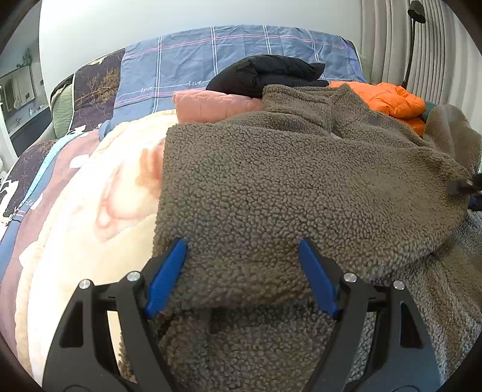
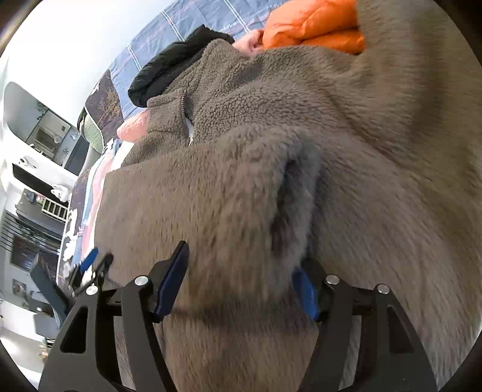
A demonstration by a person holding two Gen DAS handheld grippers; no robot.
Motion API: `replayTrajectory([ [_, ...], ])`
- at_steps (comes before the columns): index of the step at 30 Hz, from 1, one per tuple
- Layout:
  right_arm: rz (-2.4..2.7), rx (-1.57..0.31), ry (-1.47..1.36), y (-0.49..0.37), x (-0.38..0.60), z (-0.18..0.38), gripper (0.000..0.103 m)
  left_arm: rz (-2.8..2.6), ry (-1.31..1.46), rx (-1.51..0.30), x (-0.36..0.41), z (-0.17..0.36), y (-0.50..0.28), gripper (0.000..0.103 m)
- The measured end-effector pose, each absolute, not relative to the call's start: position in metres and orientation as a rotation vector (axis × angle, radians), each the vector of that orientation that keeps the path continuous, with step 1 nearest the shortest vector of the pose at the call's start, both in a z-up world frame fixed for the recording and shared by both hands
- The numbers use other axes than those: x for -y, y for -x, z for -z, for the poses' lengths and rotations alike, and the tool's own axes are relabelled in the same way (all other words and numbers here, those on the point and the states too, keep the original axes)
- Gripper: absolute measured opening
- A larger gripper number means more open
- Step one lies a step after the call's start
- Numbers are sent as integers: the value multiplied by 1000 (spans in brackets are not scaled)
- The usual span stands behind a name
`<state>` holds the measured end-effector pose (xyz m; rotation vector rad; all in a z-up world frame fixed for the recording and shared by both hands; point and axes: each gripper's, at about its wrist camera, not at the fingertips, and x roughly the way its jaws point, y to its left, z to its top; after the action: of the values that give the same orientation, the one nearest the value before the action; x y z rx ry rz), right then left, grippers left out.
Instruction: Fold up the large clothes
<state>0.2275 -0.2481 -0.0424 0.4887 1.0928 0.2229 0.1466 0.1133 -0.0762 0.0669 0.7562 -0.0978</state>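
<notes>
The brown-grey sherpa fleece jacket is lying across the bed, its folded lower edge running crosswise just ahead of both grippers. The left gripper is straddling that edge, jaws spread; the right gripper, jaws also spread, is bracketing a fleece ridge without pinching.

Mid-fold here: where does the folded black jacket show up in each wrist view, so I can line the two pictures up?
Left wrist: black jacket sits top centre, on the pink quilted garment, behind the brown fleece.
Right wrist: black jacket sits upper left, tilted, just above the fleece collar.
Shared landmark: the orange puffer jacket, right of the black one in both.
</notes>
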Motion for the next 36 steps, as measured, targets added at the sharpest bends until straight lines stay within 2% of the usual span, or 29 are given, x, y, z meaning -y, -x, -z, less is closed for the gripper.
replayTrajectory([
  [2, -176, -1068, -440, -242, 238, 37, 35, 102, -55, -754, -116, 76, -147, 79],
  [3, -169, -1035, -398, -246, 232, 29, 30, 106, -43, -750, -118, 74, -146, 79],
  [5, -223, -867, -320, -242, 216, -8, 27, 91, 2, -712, -128, 64, -141, 77],
  [8, -328, -614, -230, -227, 208, -62, 27, 40, 83, -609, -149, 40, -128, 77],
  [10, -278, -542, -186, -229, 220, -70, 27, 24, 129, -569, -160, 23, -124, 77],
  [12, -230, -655, -185, -249, 234, -44, 29, 33, 144, -567, -163, 14, -125, 77],
  [15, -162, -1024, -196, -282, 249, 40, 35, 36, 123, -581, -158, 9, -136, 73],
  [16, -164, -1045, -213, -282, 253, 51, 36, 39, 111, -597, -153, 11, -144, 70],
  [18, -188, -948, -247, -268, 257, 46, 40, 57, 100, -633, -141, 17, -154, 65],
  [21, -140, -885, -215, -250, 258, 22, 54, 107, 73, -698, -117, 30, -168, 60],
  [26, -210, -744, -168, -217, 255, -11, 54, 115, -31, -804, -85, 63, -192, 56],
  [29, -300, -785, -189, -216, 247, 2, 51, 69, -23, -866, -92, 87, -205, 54],
  [31, -217, -826, -120, -223, 237, 18, 52, 16, -16, -851, -100, 84, -205, 44],
  [33, -165, -917, -127, -236, 236, 42, 52, -21, -48, -850, -104, 87, -206, 43],
  [36, -198, -916, -246, -227, 258, 33, 52, -46, -53, -840, -104, 86, -203, 43],
])
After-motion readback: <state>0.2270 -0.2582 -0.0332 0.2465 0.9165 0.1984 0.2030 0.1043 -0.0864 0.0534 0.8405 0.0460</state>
